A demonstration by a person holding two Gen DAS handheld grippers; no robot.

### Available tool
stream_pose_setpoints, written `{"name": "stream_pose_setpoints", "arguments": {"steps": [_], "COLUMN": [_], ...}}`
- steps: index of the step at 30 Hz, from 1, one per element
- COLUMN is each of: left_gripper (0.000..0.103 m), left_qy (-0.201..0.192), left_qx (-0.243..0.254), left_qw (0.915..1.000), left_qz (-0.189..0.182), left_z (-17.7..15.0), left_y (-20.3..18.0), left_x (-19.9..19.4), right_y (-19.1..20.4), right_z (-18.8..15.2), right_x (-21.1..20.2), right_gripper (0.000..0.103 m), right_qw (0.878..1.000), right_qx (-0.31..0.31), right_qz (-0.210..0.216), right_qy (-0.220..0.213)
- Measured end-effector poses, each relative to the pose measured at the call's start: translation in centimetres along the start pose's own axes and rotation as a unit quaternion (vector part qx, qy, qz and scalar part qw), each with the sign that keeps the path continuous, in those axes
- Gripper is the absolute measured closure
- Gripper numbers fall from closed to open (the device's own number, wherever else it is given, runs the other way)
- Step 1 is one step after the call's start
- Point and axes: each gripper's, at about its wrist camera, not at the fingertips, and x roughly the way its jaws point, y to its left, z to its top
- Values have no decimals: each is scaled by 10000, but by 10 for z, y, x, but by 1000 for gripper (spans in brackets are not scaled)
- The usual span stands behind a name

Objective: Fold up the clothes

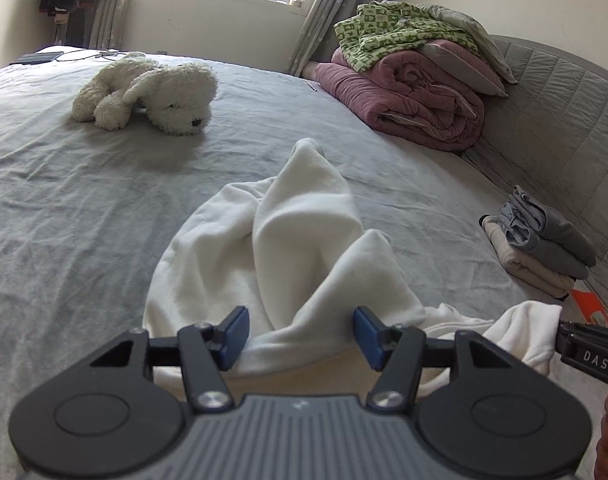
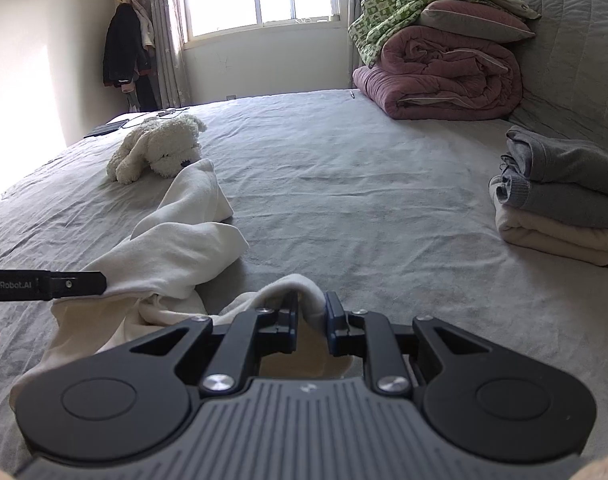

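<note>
On the grey bed [image 2: 344, 184] the white garment [image 1: 272, 224] lies rumpled at the near edge. The right tool [image 2: 310, 312] pinches its hem, probably to spread it; the left tool [image 1: 300, 334] is spread around another edge.

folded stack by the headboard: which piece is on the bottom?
The cream piece. It lies directly on the bed sheet, with the two grey pieces stacked on top of it.
</note>
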Motion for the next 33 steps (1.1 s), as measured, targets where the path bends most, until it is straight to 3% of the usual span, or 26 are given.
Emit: {"name": "stream_pose_setpoints", "arguments": {"steps": [5,8,10,11,25,31,33], "left_gripper": [47,70,91,95,98,98,98], "left_qy": [91,148,8,-62,-1147,-1311,-1139], "left_qx": [44,118,96,84,-234,-432,-426], "left_qw": [9999,9997,9999,9999,9924,9871,9876], "left_qz": [-53,-169,-123,-99,370,816,996], "left_z": [-2,-4,-3,-3,-2,-4,-8], "left_y": [-8,-12,-13,-13,-4,28,38], "left_x": [13,14,4,-1,-83,-112,-110], "right_y": [0,-1,-1,-1,-3,-6,-8], "right_z": [0,0,1,2,-3,-9,-11], "right_x": [6,5,4,4,-9,-17,-17], "right_gripper": [83,83,83,83,83,83,83], "right_qw": [9998,9997,9996,9996,9990,9996,9997], "right_qx": [86,83,99,125,400,242,208], "right_qz": [45,70,108,118,107,127,107], "right_qy": [155,200,222,220,143,69,56]}}
